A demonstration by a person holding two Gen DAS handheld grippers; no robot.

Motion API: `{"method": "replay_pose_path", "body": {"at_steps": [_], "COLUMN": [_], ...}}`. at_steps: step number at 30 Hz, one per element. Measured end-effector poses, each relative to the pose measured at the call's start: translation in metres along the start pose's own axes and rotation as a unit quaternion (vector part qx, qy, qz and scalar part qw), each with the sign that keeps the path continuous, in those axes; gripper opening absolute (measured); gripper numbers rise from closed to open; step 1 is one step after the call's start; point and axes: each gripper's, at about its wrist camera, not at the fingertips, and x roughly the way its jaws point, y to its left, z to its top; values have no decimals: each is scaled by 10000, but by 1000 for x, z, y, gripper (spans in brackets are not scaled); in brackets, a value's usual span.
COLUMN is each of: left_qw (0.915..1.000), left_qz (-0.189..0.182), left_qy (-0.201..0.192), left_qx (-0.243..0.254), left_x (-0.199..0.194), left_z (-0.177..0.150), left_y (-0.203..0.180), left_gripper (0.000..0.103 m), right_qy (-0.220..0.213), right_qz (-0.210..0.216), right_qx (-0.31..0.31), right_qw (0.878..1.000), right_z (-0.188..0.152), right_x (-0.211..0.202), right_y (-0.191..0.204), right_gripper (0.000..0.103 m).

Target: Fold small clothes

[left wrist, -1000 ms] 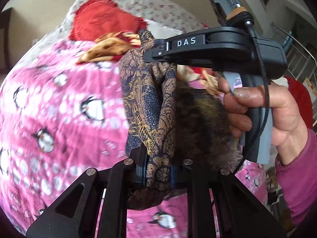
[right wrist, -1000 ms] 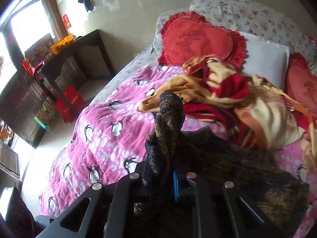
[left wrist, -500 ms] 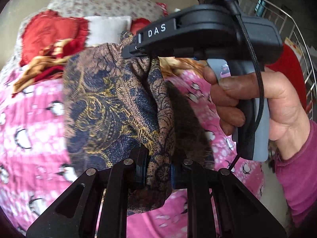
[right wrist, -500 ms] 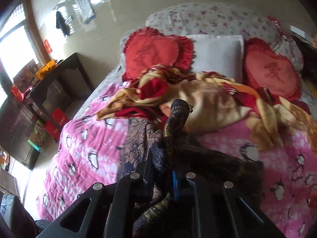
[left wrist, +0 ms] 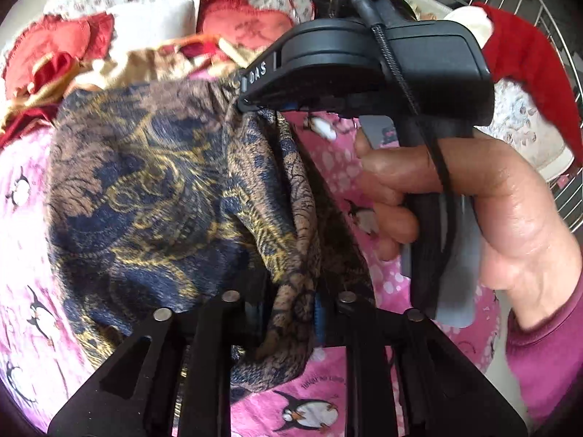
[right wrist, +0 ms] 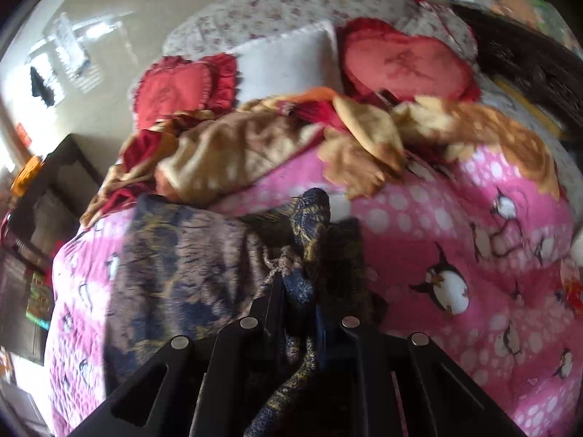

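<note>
A dark blue and brown patterned garment (left wrist: 153,196) hangs spread between my two grippers above a pink penguin bedspread (left wrist: 22,327). My left gripper (left wrist: 288,313) is shut on one bunched edge of it. My right gripper (right wrist: 302,291) is shut on another edge, with cloth (right wrist: 175,276) draping to the left of it onto the bed. In the left wrist view the right gripper's black body (left wrist: 364,69) and the hand holding it are close ahead, clamping the garment's top edge.
A rumpled tan and red blanket (right wrist: 255,145) lies across the bed's far side. Two red heart cushions (right wrist: 400,62) and a white pillow (right wrist: 288,62) sit at the headboard. A wire rack (left wrist: 546,36) with a red item stands right. Dark furniture (right wrist: 47,189) stands left.
The garment has opened out from a narrow bunch into a wide sheet to the left. Both grippers have swung to the right across the bed, still holding it.
</note>
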Motion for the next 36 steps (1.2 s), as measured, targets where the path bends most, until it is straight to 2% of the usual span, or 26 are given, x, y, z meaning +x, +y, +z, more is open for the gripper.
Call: {"method": "replay_pose_path", "body": {"at_steps": [1, 3, 4, 5, 6, 8, 10, 12, 15, 17, 18, 19, 20, 21, 25, 29, 31, 32, 33, 34, 36], "left_qw": [9999, 9986, 9980, 9982, 9986, 9990, 9978, 9947, 9925, 9909, 9887, 9873, 9865, 9866, 9892, 9897, 9898, 9895, 9892, 9889, 9890], "left_qz": [-111, -500, -612, -595, -512, -169, 357, 849, 1159, 1285, 1431, 1518, 1560, 1555, 1402, 1364, 1371, 1387, 1405, 1420, 1415], "left_qy": [89, 160, 125, 20, -101, -370, -439, -354, -57, 38, 76, 103, 136, 158, 274, 400, 356, 323, 311, 311, 324], "left_qx": [-22, -106, -112, -67, -4, 162, 338, 450, 376, 409, 440, 466, 487, 476, 327, 155, 164, 231, 274, 305, 302], "left_x": [-3, -18, -31, -47, -59, -80, -89, -84, -69, -57, -51, -46, -43, -42, -36, -27, -32, -35, -37, -38, -38], "left_z": [1, 1, -2, -5, -13, -24, -37, -49, -66, -75, -79, -82, -84, -86, -89, -89, -89, -89, -90, -89, -89], "left_y": [3, 14, 18, 25, 25, 37, 49, 59, 70, 69, 70, 71, 71, 72, 77, 79, 77, 75, 74, 73, 73], "left_gripper": [24, 32, 37, 50, 61, 65, 65, 65, 64, 65, 65, 65, 65, 65, 65, 65, 65, 65, 65, 65, 65], "right_qy": [9, -62, -143, -196, -233, -200, -162, -67, -112, 79, 259, 458, 543, 430, 42, 394, 284, 205, 97, 29, 17], "right_qz": [49, 209, 318, 387, 451, 591, 727, 776, 828, 709, 602, 511, 335, 363, 369, 95, 305, 532, 811, 945, 1139], "right_qx": [63, 238, 292, 299, 289, 249, 222, 113, -297, -539, -596, -658, -728, -711, -498, -308, -2, 169, 282, 278, 30], "right_qw": [10000, 9995, 9990, 9986, 9983, 9977, 9970, 9969, 9961, 9960, 9961, 9955, 9953, 9959, 9981, 9987, 9991, 9982, 9963, 9951, 9935], "right_z": [-1, -4, -8, -13, -22, -38, -55, -76, -97, -106, -110, -113, -116, -117, -114, -123, -126, -127, -128, -130, -137], "right_x": [0, -13, -25, -34, -48, -65, -73, -76, -74, -59, -49, -40, -36, -41, -68, -42, -49, -57, -68, -76, -88], "right_y": [-3, -10, -13, -13, -15, -13, -12, -5, 15, 25, 27, 28, 27, 23, -5, -22, -30, -33, -34, -33, -20], "right_gripper": [17, 42, 47, 51, 51, 53, 58, 59, 59, 55, 30, 15, 11, 10, 9, 8, 8, 12, 20, 26, 43]}}
